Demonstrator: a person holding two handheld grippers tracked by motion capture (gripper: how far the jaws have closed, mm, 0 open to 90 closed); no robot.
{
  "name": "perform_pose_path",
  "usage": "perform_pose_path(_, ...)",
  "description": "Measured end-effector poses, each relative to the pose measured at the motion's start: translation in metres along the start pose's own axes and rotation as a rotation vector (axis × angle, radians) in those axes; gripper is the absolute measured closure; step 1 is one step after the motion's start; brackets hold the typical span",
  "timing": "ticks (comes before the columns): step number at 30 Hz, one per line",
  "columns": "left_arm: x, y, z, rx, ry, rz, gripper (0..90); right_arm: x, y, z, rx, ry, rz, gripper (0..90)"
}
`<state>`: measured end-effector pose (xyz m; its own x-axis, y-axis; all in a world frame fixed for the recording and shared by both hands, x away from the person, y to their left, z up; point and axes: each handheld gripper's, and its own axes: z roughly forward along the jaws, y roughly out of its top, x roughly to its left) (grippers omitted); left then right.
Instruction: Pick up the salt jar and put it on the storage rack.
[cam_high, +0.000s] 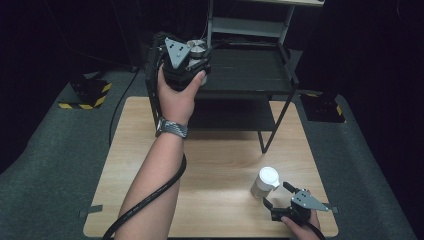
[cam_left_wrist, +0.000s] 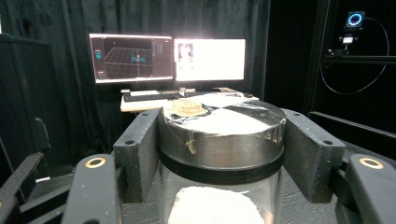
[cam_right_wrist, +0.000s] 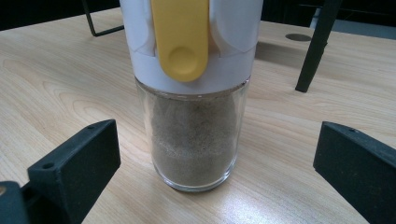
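My left gripper (cam_high: 189, 59) is raised at the top shelf of a black wire rack (cam_high: 250, 75), at its left end. In the left gripper view its jaws are shut on a clear jar (cam_left_wrist: 222, 140) with a black lid, and white powder shows inside. The same jar's lid (cam_high: 196, 47) shows black and white quarters from above. Near the table's front right corner my right gripper (cam_high: 277, 195) stands open. A glass shaker (cam_right_wrist: 194, 135) of brown powder, with a white cap and a yellow tab, stands just ahead between the spread jaws, and neither jaw touches it. The shaker (cam_high: 265, 181) rests on the wooden table (cam_high: 215, 165).
The rack's lower shelf and legs (cam_high: 267, 135) stand on the table's far half. Yellow-black striped blocks (cam_high: 85, 97) lie on the floor beside the table. Two lit monitors (cam_left_wrist: 168, 58) and a keyboard desk stand far behind the rack.
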<state>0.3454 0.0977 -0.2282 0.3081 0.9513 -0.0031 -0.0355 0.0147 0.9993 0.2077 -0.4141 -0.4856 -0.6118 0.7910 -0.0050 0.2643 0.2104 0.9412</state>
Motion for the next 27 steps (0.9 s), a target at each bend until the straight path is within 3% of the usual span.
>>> perform_pose_path(16,-0.0032,0.0071,0.0008,0.037,0.011,0.024,31.9,-0.0015,0.0002,-0.0004,0.002,0.007,0.004,0.1)
perform_pose_path(19,-0.0044,0.0076,0.0019,0.053,0.011,0.028,24.9,-0.0016,-0.0001,-0.0005,0.000,0.008,0.003,0.1)
perform_pose_path(27,-0.0078,0.0059,-0.0015,0.034,0.029,0.023,4.5,-0.0010,-0.0003,-0.0006,-0.001,0.006,0.002,0.1)
